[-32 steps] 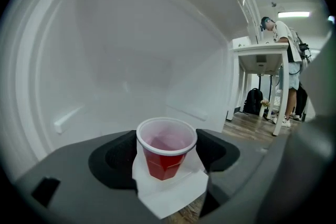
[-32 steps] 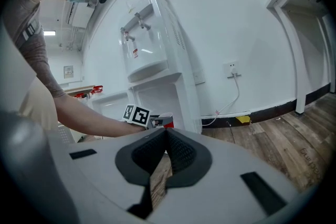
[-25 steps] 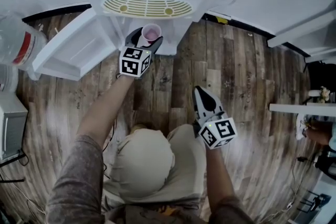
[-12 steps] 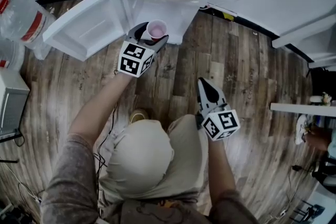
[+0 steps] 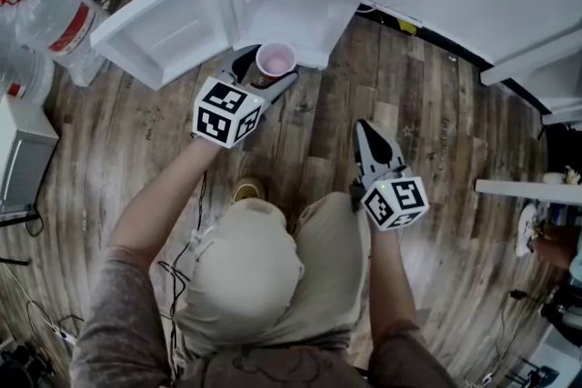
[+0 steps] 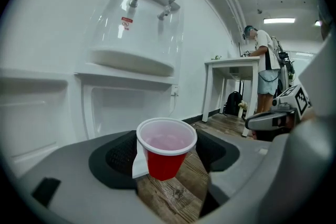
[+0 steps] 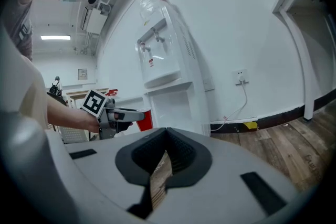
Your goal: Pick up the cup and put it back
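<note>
A red plastic cup (image 5: 275, 61) with a white rim hangs above the wood floor, and my left gripper (image 5: 269, 72) is shut on it. In the left gripper view the cup (image 6: 165, 153) sits upright between the dark pads, empty inside. It is just in front of the water dispenser's open lower cabinet (image 5: 293, 17). My right gripper (image 5: 367, 128) is held lower and to the right, over the floor, shut with nothing in it. The right gripper view shows its tips (image 7: 167, 134) meeting and, beyond them, the left gripper (image 7: 131, 114) with the cup (image 7: 146, 119).
The dispenser's cabinet door (image 5: 162, 30) stands open to the left. Large water bottles (image 5: 65, 21) and a grey box (image 5: 18, 154) are at the far left. A white table (image 5: 532, 188) is at the right; a person (image 6: 265, 68) stands by another table.
My left gripper has drawn back from the dispenser cabinet with the cup and risen a little. The right gripper has barely shifted.
</note>
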Demonstrator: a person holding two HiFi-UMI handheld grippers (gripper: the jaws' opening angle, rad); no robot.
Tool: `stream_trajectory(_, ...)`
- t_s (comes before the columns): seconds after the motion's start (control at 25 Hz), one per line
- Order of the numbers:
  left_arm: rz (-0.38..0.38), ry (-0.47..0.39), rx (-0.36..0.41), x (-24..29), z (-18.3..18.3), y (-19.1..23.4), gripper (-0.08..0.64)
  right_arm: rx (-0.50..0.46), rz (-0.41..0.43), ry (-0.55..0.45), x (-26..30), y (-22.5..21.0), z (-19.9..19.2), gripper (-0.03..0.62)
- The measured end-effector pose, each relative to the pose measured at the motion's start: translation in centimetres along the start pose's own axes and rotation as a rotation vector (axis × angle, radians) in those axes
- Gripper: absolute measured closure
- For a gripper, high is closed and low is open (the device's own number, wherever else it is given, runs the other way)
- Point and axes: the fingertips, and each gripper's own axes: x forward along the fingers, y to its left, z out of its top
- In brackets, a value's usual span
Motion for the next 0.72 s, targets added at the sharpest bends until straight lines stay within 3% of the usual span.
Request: stream_trajectory(0.72, -0.061, -0.004, 0.013, -7.2, -0.1, -4.5, 0.212, -0.078, 0.051, -0.049, 0.7, 2.0, 1.6, 0.591)
